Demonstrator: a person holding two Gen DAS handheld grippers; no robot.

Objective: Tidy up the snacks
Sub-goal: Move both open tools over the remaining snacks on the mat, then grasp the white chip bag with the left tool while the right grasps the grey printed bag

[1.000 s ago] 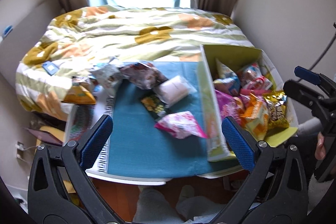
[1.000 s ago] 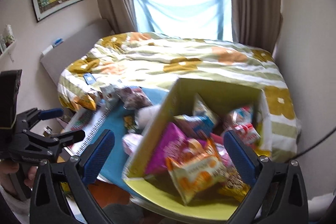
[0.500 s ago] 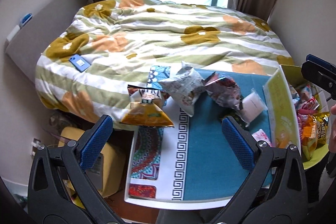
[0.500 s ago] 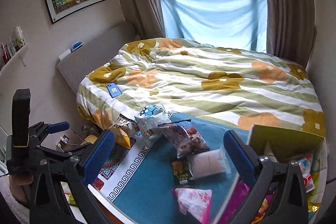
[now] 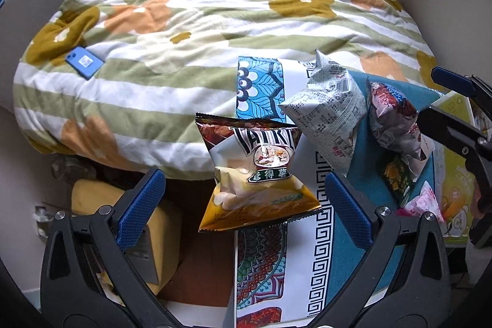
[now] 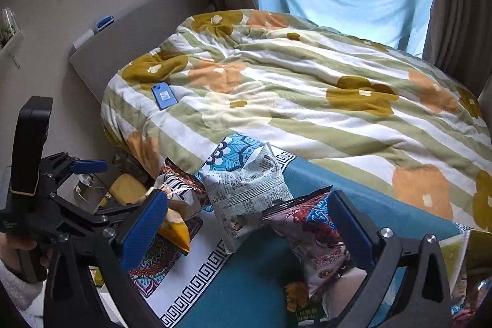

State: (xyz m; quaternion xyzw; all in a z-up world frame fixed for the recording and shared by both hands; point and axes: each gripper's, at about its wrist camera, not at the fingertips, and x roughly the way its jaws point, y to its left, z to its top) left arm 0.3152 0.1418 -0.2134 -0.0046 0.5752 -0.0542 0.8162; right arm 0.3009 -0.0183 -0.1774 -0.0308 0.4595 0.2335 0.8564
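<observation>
Hovering with its blue-padded fingers spread wide and holding nothing, the left gripper (image 5: 243, 199) frames a brown-and-gold chip bag (image 5: 256, 171) that lies at the left edge of the table (image 5: 310, 269), partly overhanging the patterned border of the cloth. Just beyond that bag, a grey-white newsprint-pattern packet (image 5: 329, 116) stands puffed up, touching a silvery packet with red and blue print (image 5: 395, 119) to its right. A small green-and-yellow packet (image 5: 398, 175) and a pink-and-white one (image 5: 422, 200) lie on the teal part of the cloth near the right side, beside the yellow-green wall of a snack box (image 5: 455, 202). The right gripper (image 6: 246, 228) is likewise wide open and empty, poised above the table with the newsprint packet (image 6: 246, 189) between its fingers and the silvery red-and-blue packet (image 6: 313, 235) just inside its right pad; the chip bag (image 6: 176, 205) sits behind its left pad. A corner of the box (image 6: 461, 254) shows at the lower right edge of the right wrist view. Behind the table spreads a bed with a green-striped floral duvet (image 6: 307, 88), on which a blue phone (image 6: 164, 96) lies well apart from the snacks. A yellow object (image 5: 123, 226) sits on the floor beneath the table's left edge, what it is cannot be told.
</observation>
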